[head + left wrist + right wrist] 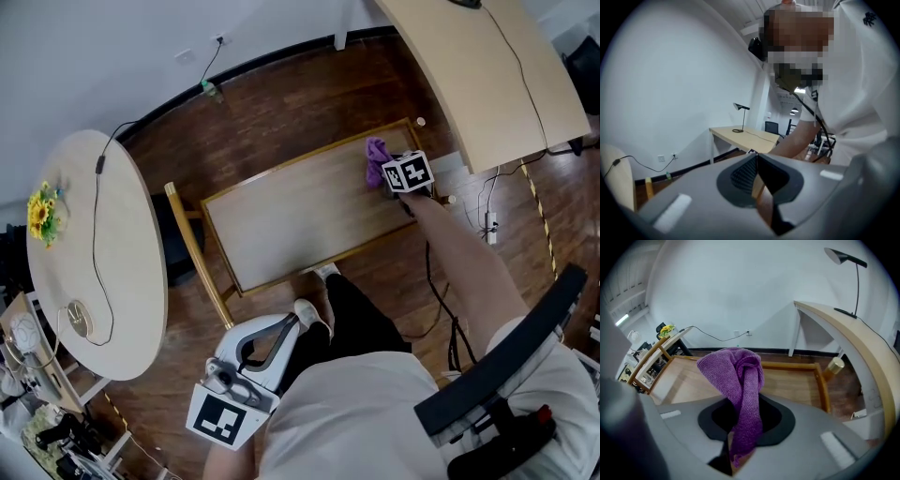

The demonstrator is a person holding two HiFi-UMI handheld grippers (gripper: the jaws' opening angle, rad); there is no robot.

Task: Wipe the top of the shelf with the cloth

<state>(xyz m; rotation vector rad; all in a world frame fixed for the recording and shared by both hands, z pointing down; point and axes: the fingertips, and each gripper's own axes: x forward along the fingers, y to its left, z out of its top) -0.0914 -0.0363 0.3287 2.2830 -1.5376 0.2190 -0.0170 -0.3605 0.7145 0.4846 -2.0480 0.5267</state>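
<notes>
The shelf top (300,220) is a pale wooden panel with a raised yellow rim, in the middle of the head view. My right gripper (394,183) hangs over its far right corner, shut on a purple cloth (377,159). In the right gripper view the cloth (738,380) bunches up out of the shut jaws, with the shelf top (787,380) below and ahead. My left gripper (246,361) is held low near the person's body, off the shelf, pointing up and away. In the left gripper view its jaws meet with nothing between them (756,180).
A round pale table (94,253) with a cable and yellow flowers (42,214) stands left of the shelf. A long desk (487,75) with a lamp runs along the right. Cables and a power strip (490,225) lie on the dark wooden floor by the shelf's right end.
</notes>
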